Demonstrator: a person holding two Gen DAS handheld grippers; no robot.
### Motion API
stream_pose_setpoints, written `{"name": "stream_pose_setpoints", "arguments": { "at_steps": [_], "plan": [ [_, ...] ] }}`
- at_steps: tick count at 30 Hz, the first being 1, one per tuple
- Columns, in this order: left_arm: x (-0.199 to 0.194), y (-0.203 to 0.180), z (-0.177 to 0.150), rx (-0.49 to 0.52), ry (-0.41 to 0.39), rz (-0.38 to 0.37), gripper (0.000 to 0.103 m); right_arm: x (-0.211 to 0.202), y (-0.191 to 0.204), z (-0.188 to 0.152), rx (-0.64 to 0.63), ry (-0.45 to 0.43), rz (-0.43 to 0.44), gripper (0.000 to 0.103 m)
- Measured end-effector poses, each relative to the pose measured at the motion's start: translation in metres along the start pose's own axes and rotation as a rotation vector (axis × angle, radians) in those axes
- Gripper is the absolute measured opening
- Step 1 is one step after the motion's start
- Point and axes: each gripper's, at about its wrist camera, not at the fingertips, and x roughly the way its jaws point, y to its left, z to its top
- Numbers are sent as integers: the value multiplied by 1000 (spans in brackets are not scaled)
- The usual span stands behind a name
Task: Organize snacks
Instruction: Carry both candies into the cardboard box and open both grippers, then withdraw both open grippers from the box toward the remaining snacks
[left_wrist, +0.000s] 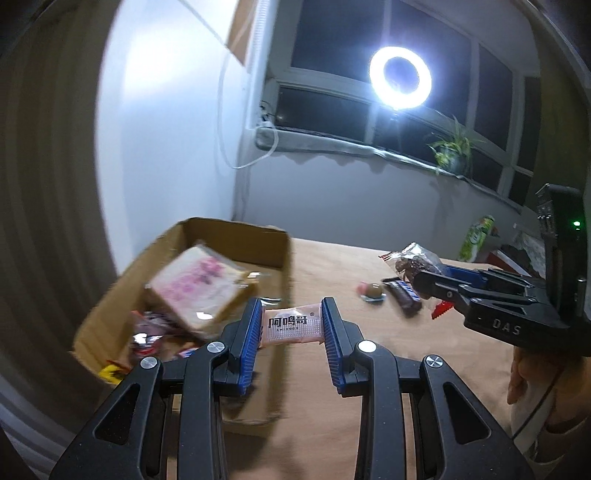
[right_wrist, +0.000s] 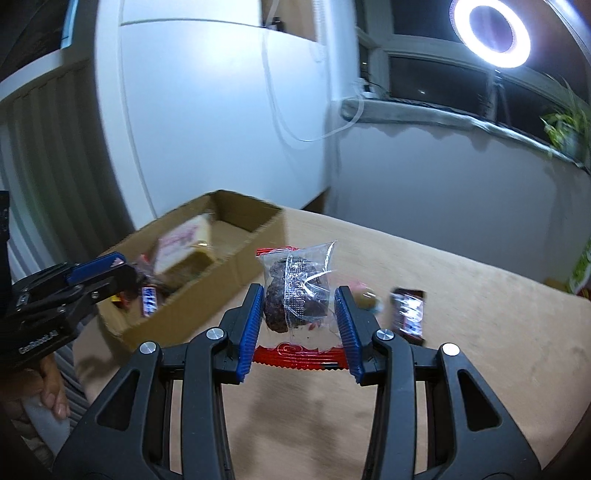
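Observation:
My left gripper is shut on a pink snack packet printed with dark characters, held in the air just right of an open cardboard box. The box holds a pink-and-white wrapped bread and several small snacks. My right gripper is shut on a clear packet with red ends and a dark brown cake inside, above the table. That same right gripper with its clear packet shows at the right of the left wrist view. The left gripper shows over the box in the right wrist view.
On the wooden table lie a dark chocolate bar and a small round candy, again visible as bar and candy. A ring light, a window sill plant and a green bag stand behind.

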Motion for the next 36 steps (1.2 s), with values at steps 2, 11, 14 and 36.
{"name": "stream_pose_setpoints", "arguments": {
  "at_steps": [2, 11, 14, 36],
  "plan": [
    [-1, 12, 0, -16, -3, 16, 31, 4, 13, 4, -18, 0, 16, 42],
    [-7, 50, -5, -56, -1, 74, 31, 27, 70, 21, -115, 4, 113, 42],
    [-7, 57, -7, -67, 2, 84, 31, 34, 85, 26, -140, 4, 133, 42],
    [-6, 88, -16, -111, 25, 199, 75, 56, 87, 31, -121, -13, 169, 64]
  ]
}}
